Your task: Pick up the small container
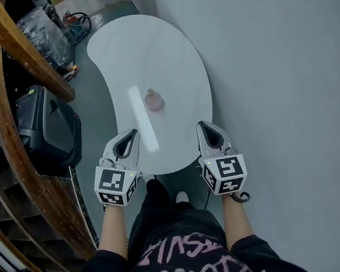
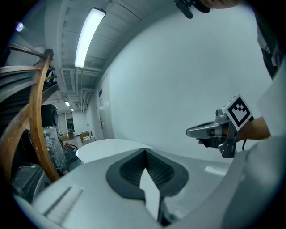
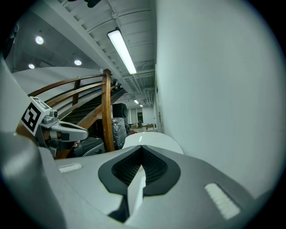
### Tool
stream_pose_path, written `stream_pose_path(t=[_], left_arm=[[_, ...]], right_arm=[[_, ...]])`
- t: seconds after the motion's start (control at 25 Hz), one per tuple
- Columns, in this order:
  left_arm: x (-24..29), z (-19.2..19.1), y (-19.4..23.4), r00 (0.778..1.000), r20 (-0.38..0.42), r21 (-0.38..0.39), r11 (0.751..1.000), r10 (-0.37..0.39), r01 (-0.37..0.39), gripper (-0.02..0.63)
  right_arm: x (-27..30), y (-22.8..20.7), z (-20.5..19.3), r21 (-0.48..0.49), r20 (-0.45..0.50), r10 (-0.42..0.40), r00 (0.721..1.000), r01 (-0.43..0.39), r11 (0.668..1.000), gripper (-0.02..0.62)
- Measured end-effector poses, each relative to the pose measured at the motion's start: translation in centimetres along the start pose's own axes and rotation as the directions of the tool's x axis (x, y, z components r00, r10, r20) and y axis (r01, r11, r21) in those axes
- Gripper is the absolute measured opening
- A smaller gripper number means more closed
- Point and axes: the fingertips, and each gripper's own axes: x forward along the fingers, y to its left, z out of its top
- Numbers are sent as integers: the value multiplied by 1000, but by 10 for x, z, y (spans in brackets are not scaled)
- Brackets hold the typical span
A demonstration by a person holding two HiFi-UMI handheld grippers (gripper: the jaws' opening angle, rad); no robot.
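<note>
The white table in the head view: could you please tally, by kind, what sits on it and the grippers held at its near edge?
small container: 1
grippers: 2, the left gripper and the right gripper, both shut and empty
total: 3

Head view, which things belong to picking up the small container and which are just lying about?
Job: small container on the white table; left gripper and right gripper, both shut, empty.
Lying about: black case, plastic-wrapped bundle, wooden handrail.
</note>
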Motion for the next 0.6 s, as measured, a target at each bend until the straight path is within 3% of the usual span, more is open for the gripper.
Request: stream_pose_path(t=[0.6], left_arm=[[12,5,19,998,44,-13,999,36,-36,1]], right_arm=[[12,1,3,-15,-3,-14,1000,14,1000,12]])
